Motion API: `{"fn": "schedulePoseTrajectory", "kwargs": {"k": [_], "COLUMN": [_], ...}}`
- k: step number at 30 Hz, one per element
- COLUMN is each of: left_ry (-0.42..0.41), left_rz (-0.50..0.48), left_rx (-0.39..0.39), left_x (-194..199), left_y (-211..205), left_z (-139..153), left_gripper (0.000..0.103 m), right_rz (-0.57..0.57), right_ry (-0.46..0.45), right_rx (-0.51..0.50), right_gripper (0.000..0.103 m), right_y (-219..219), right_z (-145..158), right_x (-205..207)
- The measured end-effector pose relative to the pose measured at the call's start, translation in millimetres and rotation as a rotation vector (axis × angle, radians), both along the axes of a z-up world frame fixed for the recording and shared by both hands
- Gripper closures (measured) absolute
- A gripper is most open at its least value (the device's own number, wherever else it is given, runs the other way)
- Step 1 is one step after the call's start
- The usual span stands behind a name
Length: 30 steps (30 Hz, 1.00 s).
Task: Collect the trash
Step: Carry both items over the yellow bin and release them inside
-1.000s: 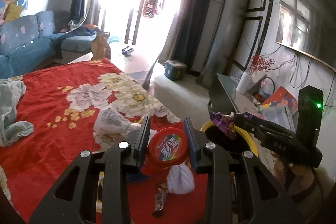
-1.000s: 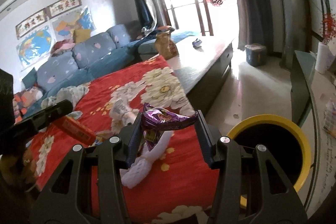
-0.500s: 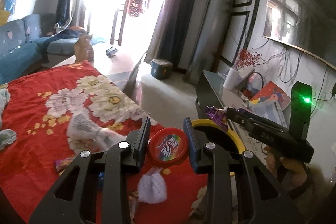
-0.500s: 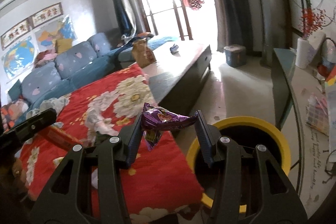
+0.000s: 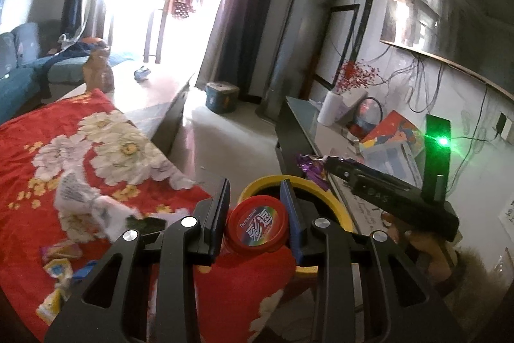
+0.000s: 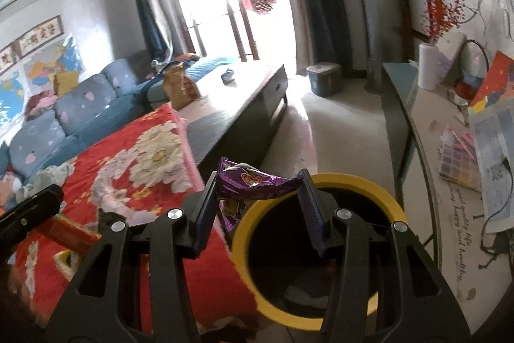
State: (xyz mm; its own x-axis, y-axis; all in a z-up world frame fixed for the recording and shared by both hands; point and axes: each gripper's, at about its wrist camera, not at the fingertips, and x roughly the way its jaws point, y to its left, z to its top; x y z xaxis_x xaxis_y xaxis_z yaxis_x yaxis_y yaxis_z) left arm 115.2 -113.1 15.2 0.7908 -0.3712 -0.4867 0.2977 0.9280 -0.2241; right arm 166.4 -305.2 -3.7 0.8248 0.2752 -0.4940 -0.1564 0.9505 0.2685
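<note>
My right gripper [image 6: 257, 198] pinches a purple wrapper [image 6: 253, 182], long axis crosswise, above the yellow bin [image 6: 396, 208]. My left gripper [image 5: 255, 208] clamps a red tub [image 5: 257, 225], lid facing me, at the bin's near rim beside the red blanket [image 5: 29, 182].

The left tongs [image 5: 256, 208] clamp a red-lidded tub [image 5: 258, 226] near the yellow-rimmed bin [image 5: 334, 204].
</note>
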Motion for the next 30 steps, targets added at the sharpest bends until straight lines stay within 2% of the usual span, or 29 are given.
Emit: {"fn": "schedulePoseTrajectory", "kwargs": {"k": [15, 30], "left_ry": [0.059, 0.142], "left_rz": [-0.103, -0.144], "left_rx": [0.014, 0.032], "left_x": [35, 74], "left_y": [-64, -100], "left_z": [-33, -78], "left_gripper": [0.072, 0.072], "right_rz": [-0.105, -0.182], "right_ry": [0.101, 0.205], "right_rx": [0.043, 0.090], "right_gripper": [0.062, 0.062], "right_y": [-50, -92], "right_z": [-37, -77], "right_x": [20, 33]}}
